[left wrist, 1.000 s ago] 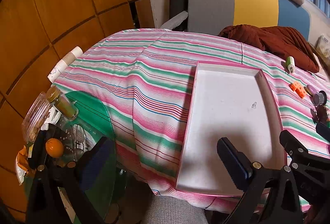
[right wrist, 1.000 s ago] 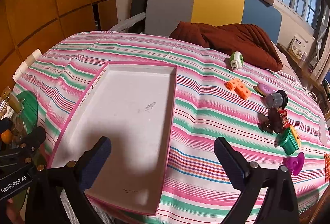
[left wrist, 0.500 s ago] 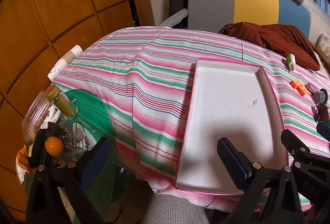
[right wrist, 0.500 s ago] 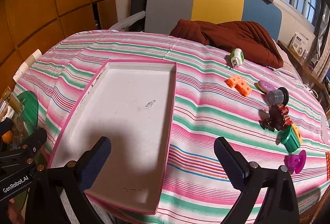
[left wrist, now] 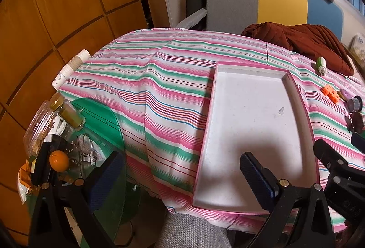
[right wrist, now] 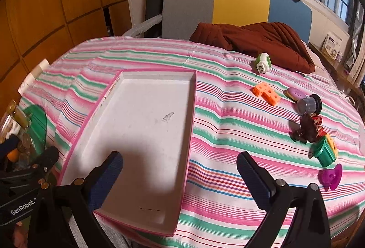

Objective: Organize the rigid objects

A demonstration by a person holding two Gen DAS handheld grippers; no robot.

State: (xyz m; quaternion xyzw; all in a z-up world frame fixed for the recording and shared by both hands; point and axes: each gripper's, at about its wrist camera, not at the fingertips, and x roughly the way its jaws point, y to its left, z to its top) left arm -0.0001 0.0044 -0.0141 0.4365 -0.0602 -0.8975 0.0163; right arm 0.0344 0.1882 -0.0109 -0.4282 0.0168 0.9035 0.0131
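- Right wrist view: right tool (right wrist: 180, 173) spread wide, holding nothing, hovering over the near edge of the bed, between the tray and the toys.
- Left wrist view: left tool (left wrist: 180, 176) also spread wide and empty, over the bed's near left edge, beside the tray.
- Shallow white rectangular tray with pink rim (right wrist: 192, 115) lies flat on the pink-green striped bedspread (right wrist: 228, 134); nothing in it. Judgement: it's the drop target.
- Small rigid toys are scattered to the right of the tray, well apart from it:
- White-and-green rounded plastic gadget (right wrist: 262, 63), farthest back, just beside the rust-brown quilted jacket (right wrist: 262, 40).
- Orange plastic L-shaped block with holes (right wrist: 266, 93), nearest the tray.
- Lilac oval pebble-like piece (right wrist: 295, 93), touching or just beside the grey cup-shaped cap on a black disc (right wrist: 308, 104).
- Dark brown spiky figure (right wrist: 306, 128), then green plastic cylinder toy with yellow part (right wrist: 325, 151) and magenta spool-shaped piece (right wrist: 330, 176).
- Handling, judged: all are light, stiff plastic; none looks fragile. Soft bedding will give under pressure, so pressing down may sink or tip a piece.
- Orange block: flat parallel sides, easiest pinch; take it across its narrow width.
- Cap, cylinder and spool are round and smooth, so likely to roll or slip; grip them across the diameter, low on the body.
- Brown figure is irregular; grab its thickest part.
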